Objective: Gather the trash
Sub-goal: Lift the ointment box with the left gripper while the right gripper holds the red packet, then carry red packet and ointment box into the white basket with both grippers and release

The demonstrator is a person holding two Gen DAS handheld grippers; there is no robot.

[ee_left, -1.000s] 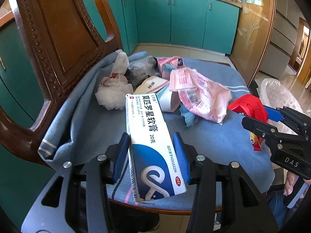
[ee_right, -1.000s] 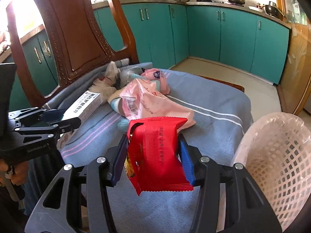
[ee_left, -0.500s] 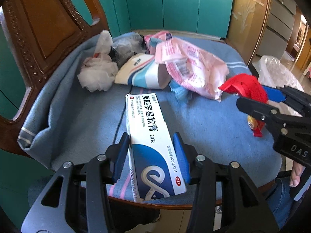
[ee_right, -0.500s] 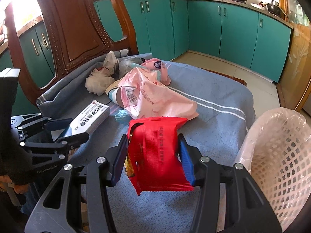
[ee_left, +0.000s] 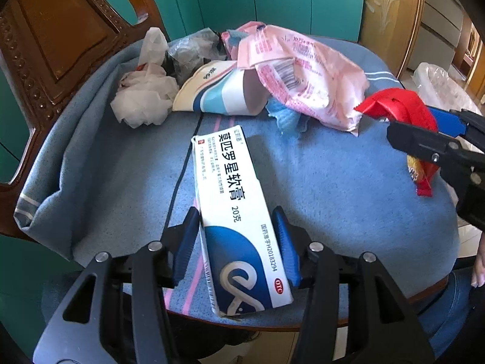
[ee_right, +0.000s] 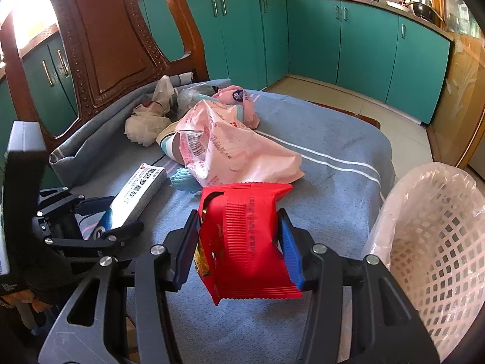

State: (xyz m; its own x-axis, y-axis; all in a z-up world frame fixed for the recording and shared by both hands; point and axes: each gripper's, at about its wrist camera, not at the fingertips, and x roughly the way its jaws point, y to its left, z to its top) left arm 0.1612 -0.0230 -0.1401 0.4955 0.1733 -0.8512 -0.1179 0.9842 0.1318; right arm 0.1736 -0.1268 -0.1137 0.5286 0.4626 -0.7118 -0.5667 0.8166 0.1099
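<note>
My left gripper (ee_left: pixel 236 242) is shut on a white and blue ointment box (ee_left: pixel 233 200) held above the blue cloth (ee_left: pixel 333 188); the box also shows in the right wrist view (ee_right: pixel 136 194). My right gripper (ee_right: pixel 239 242) is shut on a red snack wrapper (ee_right: pixel 245 236), which also shows in the left wrist view (ee_left: pixel 403 109). More trash lies on the cloth: a pink plastic bag (ee_right: pixel 230 148), crumpled white tissue (ee_left: pixel 145 103), a paper cup (ee_left: pixel 218 91), a blue scrap (ee_left: pixel 288 118).
A white mesh basket lined with a clear bag (ee_right: pixel 433 236) stands right of the chair seat. The carved wooden chair back (ee_right: pixel 106 39) rises at the left. Teal cabinets (ee_right: pixel 333 30) line the far wall.
Both grippers have lifted and drawn back a little with their loads; the trash pile looks lower and farther. The left gripper tilted down toward the seat.
</note>
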